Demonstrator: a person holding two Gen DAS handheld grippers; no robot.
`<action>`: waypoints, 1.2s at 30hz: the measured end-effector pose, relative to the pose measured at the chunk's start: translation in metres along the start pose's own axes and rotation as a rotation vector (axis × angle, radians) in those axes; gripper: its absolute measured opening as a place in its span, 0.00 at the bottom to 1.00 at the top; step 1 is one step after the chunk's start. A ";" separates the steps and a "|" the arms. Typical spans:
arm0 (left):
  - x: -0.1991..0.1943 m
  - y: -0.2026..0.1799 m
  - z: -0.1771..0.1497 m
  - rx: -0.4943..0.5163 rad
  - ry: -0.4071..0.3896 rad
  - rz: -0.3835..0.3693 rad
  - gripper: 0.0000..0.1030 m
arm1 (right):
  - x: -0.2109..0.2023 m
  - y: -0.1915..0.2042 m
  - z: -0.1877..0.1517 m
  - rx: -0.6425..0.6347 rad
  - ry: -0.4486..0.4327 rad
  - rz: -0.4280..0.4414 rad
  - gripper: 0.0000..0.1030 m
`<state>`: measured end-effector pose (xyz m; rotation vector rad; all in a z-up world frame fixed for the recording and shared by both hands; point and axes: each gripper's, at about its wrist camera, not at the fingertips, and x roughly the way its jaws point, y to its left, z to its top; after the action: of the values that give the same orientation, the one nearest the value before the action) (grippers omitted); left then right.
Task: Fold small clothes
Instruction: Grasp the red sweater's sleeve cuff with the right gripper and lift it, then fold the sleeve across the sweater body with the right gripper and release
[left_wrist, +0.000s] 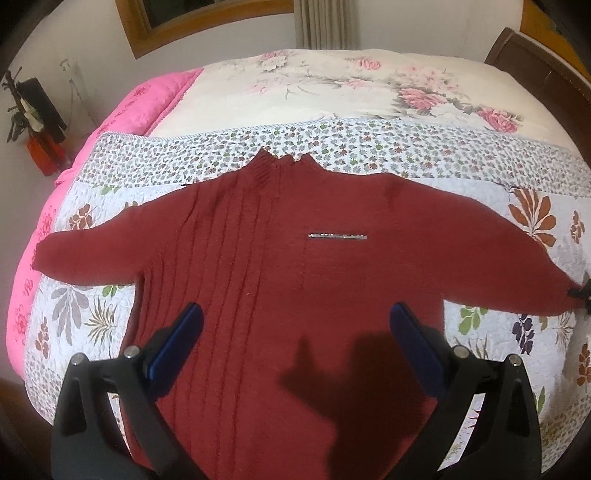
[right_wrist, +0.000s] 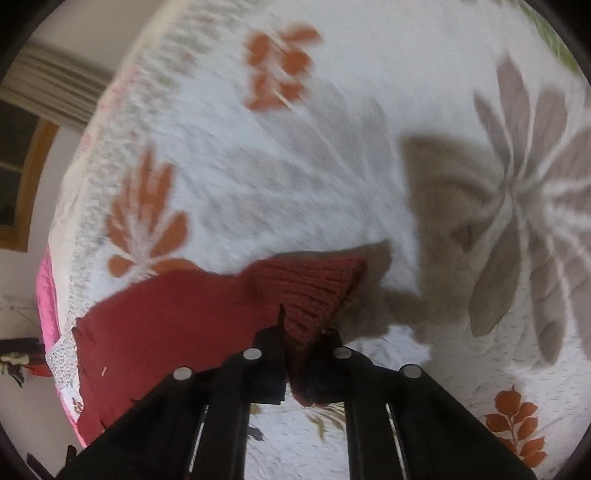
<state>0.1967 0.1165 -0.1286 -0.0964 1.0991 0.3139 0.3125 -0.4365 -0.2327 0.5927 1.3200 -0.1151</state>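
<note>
1. A dark red knitted sweater (left_wrist: 280, 266) lies flat, front up, on a white quilt (left_wrist: 491, 332) printed with leaves and flowers, collar pointing away from the left wrist camera and both sleeves spread out to the sides
2. A thin silver strip (left_wrist: 337, 236) sits across the chest, right of the vertical ribs that run down the sweater's left half in that view
3. The left gripper (left_wrist: 295, 321) hangs above the lower body of the sweater, its blue-padded fingers (left_wrist: 186, 332) wide apart and holding nothing; its shadow falls on the knit between them
4. The right gripper (right_wrist: 304, 332) has its fingers closed together on the ribbed cuff (right_wrist: 314, 291) of one sleeve, at the sleeve's very end; this view is blurred
5. In the left wrist view that same cuff reaches the right edge of the frame, where a small dark shape meets it
6. Bare quilt lies open beyond the cuff and around both sleeves; the far band of small flower print (left_wrist: 332, 144) past the collar is uncovered too
7. A cream bedspread with pink roses (left_wrist: 351, 85) covers the bed beyond the quilt, and a pink blanket (left_wrist: 144, 107) runs along the bed's left edge
8. A dark wooden headboard (left_wrist: 535, 55) stands at the far right corner, a curtain (left_wrist: 325, 22) and wood-framed window (left_wrist: 162, 22) behind
</note>
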 end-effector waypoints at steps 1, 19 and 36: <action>0.002 0.003 0.001 0.000 0.001 0.006 0.97 | -0.007 0.009 -0.001 -0.020 -0.023 0.020 0.07; 0.052 0.115 -0.001 -0.147 0.066 0.116 0.97 | 0.030 0.337 -0.156 -0.709 0.055 0.199 0.07; 0.093 0.090 0.003 -0.160 0.130 -0.066 0.97 | 0.035 0.332 -0.164 -0.578 0.118 0.425 0.60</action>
<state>0.2111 0.2214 -0.2024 -0.2980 1.1962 0.3393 0.3131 -0.0693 -0.1721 0.3717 1.2356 0.6388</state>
